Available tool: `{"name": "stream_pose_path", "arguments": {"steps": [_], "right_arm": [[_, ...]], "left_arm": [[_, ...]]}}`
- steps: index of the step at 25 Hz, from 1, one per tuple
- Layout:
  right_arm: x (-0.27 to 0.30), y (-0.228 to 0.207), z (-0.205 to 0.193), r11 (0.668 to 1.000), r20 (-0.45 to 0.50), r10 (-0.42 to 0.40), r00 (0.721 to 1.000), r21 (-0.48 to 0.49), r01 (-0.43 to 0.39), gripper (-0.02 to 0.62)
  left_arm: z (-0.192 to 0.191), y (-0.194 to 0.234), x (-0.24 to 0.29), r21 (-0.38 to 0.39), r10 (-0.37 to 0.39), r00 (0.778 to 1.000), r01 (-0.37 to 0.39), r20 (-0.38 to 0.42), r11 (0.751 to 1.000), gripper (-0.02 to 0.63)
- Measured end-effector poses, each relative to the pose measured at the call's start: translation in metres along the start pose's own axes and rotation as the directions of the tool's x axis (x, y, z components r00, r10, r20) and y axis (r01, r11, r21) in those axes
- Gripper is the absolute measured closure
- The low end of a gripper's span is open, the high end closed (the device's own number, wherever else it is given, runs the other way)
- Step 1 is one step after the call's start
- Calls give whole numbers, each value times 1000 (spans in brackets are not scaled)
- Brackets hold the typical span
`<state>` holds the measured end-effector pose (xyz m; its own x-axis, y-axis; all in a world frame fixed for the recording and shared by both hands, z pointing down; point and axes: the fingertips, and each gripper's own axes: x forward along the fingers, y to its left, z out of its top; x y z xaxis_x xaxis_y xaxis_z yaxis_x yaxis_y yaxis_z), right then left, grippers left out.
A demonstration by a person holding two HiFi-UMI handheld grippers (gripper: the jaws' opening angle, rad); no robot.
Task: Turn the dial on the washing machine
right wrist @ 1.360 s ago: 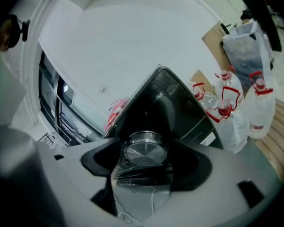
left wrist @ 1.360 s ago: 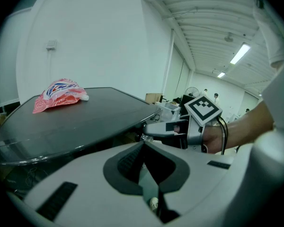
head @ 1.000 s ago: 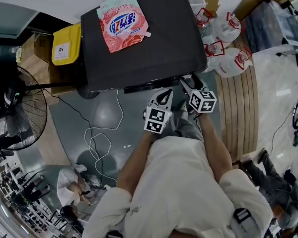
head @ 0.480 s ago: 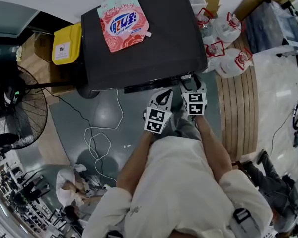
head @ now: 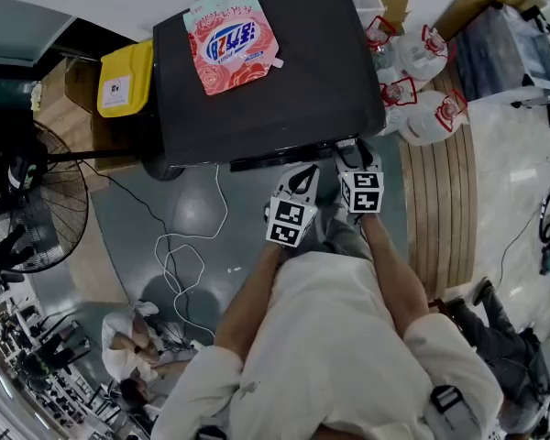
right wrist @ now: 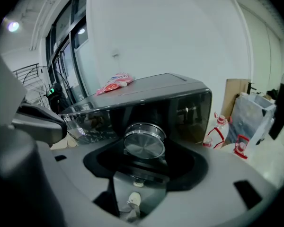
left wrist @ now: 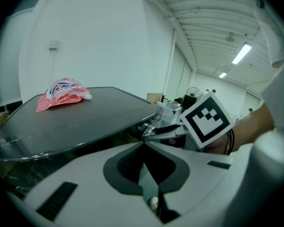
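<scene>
Seen from above, a person in a pale shirt stands before a dark washing machine (head: 284,90) and holds a two-jaw gripper in each hand at its front edge. A pink and red pouch (head: 231,39) lies flat on the machine's top, towards the back left corner. The right gripper (head: 349,152) reaches to the front panel just under the lid, right of centre, where a round silver dial (right wrist: 144,143) sticks out. In the right gripper view the dial sits squarely between the jaws, which have just been closing, and the dark pads lie close against its sides. The left gripper (head: 302,176) hangs just beside the right one, slightly lower and apart from the machine, its jaws pressed together with nothing between them. A yellow bin (head: 124,81) stands left of the machine, white bags with red trim (head: 422,108) stand to its right, and a pale cable (head: 188,264) loops over the grey floor.
</scene>
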<state>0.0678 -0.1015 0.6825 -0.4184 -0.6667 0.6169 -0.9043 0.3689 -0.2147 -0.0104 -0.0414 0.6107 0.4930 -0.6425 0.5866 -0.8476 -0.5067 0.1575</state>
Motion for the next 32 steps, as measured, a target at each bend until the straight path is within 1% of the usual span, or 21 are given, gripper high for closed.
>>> {"name": "stream_pose_path", "arguments": {"steps": [3, 9, 17, 23, 26, 32], "right_arm": [[0, 0, 1, 998, 15, 26, 1000, 53, -26, 318], [0, 0, 1, 989, 27, 62, 998, 131, -65, 319], [-2, 0, 4, 964, 54, 113, 992, 236, -123, 319], [-2, 0, 4, 942, 73, 139, 988, 297, -155, 319], [-3, 0, 4, 938, 76, 146, 986, 308, -162, 319], [-2, 0, 4, 939, 73, 146, 987, 302, -162, 318]], "left_arm": [[0, 0, 0, 1, -1, 1000, 1, -1, 1000, 594], [-1, 0, -1, 1, -4, 1000, 4, 0, 1000, 594], [1, -1, -3, 3, -7, 1000, 7, 2, 1000, 594], [1, -1, -3, 4, -5, 1000, 5, 4, 1000, 594], [1, -2, -3, 6, -5, 1000, 5, 4, 1000, 594], [1, -3, -2, 8, -6, 1000, 6, 4, 1000, 594]]}}
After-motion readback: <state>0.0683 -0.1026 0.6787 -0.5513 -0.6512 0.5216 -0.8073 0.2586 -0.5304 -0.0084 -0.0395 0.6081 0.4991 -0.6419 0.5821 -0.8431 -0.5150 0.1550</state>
